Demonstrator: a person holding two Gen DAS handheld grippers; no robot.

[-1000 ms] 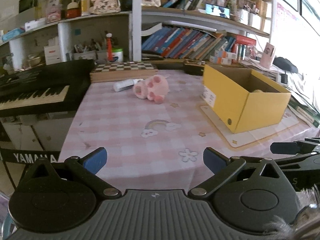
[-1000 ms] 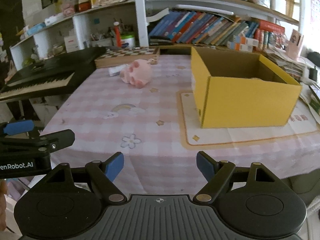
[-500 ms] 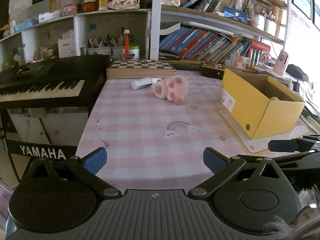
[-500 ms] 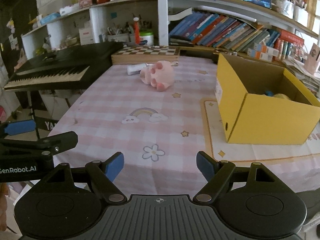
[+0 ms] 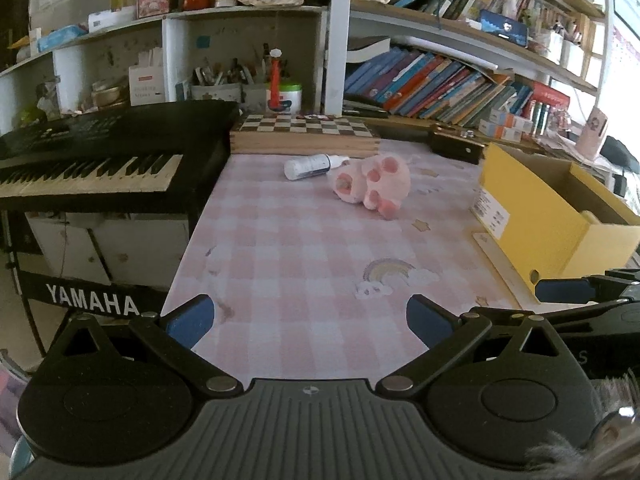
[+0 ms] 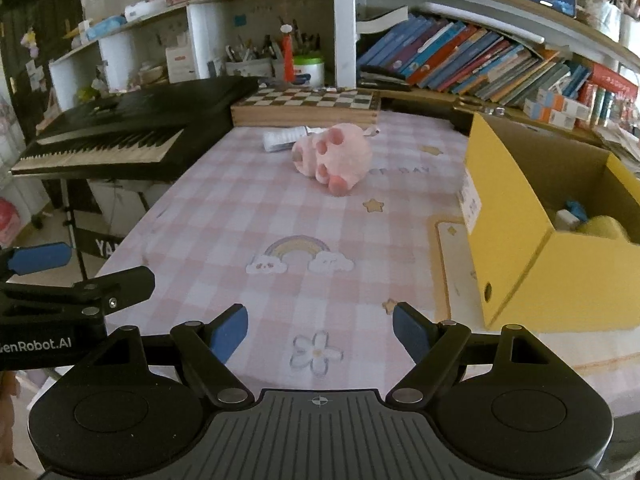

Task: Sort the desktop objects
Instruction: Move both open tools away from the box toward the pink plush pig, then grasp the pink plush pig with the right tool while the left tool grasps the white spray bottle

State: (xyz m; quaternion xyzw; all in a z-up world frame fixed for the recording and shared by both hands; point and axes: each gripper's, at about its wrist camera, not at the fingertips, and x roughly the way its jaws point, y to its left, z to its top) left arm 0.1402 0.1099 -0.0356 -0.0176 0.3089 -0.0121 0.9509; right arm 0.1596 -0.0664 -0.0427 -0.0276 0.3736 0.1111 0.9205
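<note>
I have both tools over the near edge of the table (image 5: 280,248), which is covered in a pink checked cloth printed with a rainbow (image 6: 298,254) and a flower (image 6: 316,354). My left gripper (image 5: 310,320) has its blue-padded jaws spread wide with only bare cloth between them, gripping nothing. My right gripper (image 6: 320,334) stands wide open as well, empty, with the flower print showing in the gap. In the right wrist view the left tool juts in from the left edge, and in the left wrist view the right tool's finger shows at the right edge, so the two sit side by side and apart. The pink plush toy (image 5: 372,186) lies on its side near the far end of the table, paw pads facing me, well apart from both tools. Just behind it, on its left, lies a white tube (image 5: 308,166), close to the plush; I cannot tell whether they touch. Behind them a chessboard box (image 5: 304,136) sits against the shelf. The yellow cardboard box (image 6: 536,240) stands open on a mat at the right side of the table, and from the right wrist view I see something yellow and a small blue and white item inside, too hidden to name. A black keyboard (image 5: 92,160) stands off the table's left edge.
</note>
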